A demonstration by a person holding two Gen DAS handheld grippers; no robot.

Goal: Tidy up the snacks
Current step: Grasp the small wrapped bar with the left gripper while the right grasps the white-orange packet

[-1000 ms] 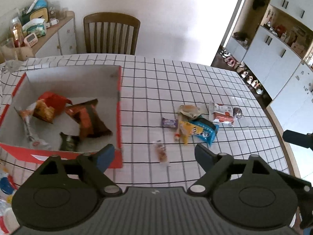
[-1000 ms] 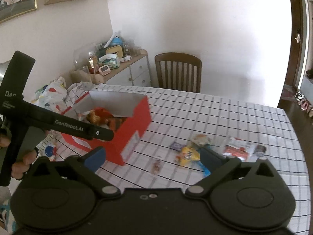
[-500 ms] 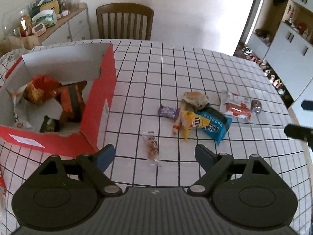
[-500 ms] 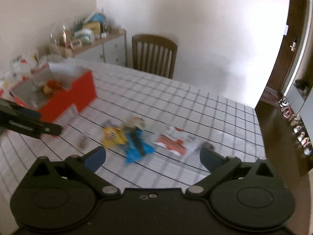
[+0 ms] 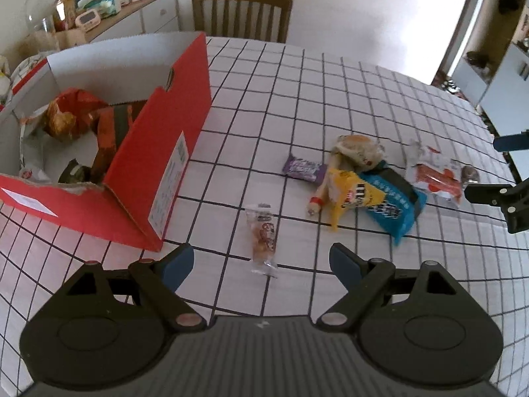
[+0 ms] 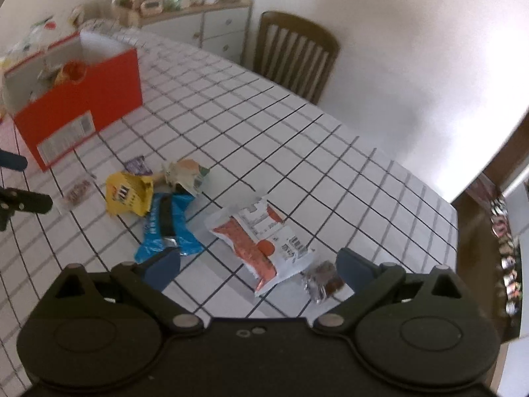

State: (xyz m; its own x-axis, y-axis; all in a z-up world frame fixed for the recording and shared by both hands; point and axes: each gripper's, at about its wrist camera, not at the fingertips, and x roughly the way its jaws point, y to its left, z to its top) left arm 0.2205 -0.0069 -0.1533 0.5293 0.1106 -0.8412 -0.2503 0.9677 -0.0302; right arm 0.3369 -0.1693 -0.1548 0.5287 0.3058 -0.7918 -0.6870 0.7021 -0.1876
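A red open box (image 5: 158, 152) (image 6: 76, 115) on the checked table holds several snack bags. Loose snacks lie to its right: a clear-wrapped cookie pack (image 5: 263, 236) (image 6: 77, 192), a purple bar (image 5: 302, 168), a yellow bag (image 5: 350, 195) (image 6: 130, 193), a blue bag (image 5: 393, 205) (image 6: 167, 228), a bun pack (image 5: 358, 145) (image 6: 185, 173), a white-and-orange pack (image 5: 434, 175) (image 6: 261, 241) and a small foil sweet (image 6: 322, 281). My left gripper (image 5: 261, 261) is open, just short of the cookie pack. My right gripper (image 6: 258, 263) is open, low over the white-and-orange pack.
A wooden chair (image 5: 241, 13) (image 6: 294, 56) stands at the table's far side. A cluttered sideboard (image 5: 109, 10) (image 6: 185, 10) is beyond the box. The table's right edge (image 6: 458, 218) runs close to my right gripper.
My left gripper has dropped and moved forward toward the cookie pack. My right gripper has swung right and down from near the box to over the white-and-orange pack. Both stayed open.
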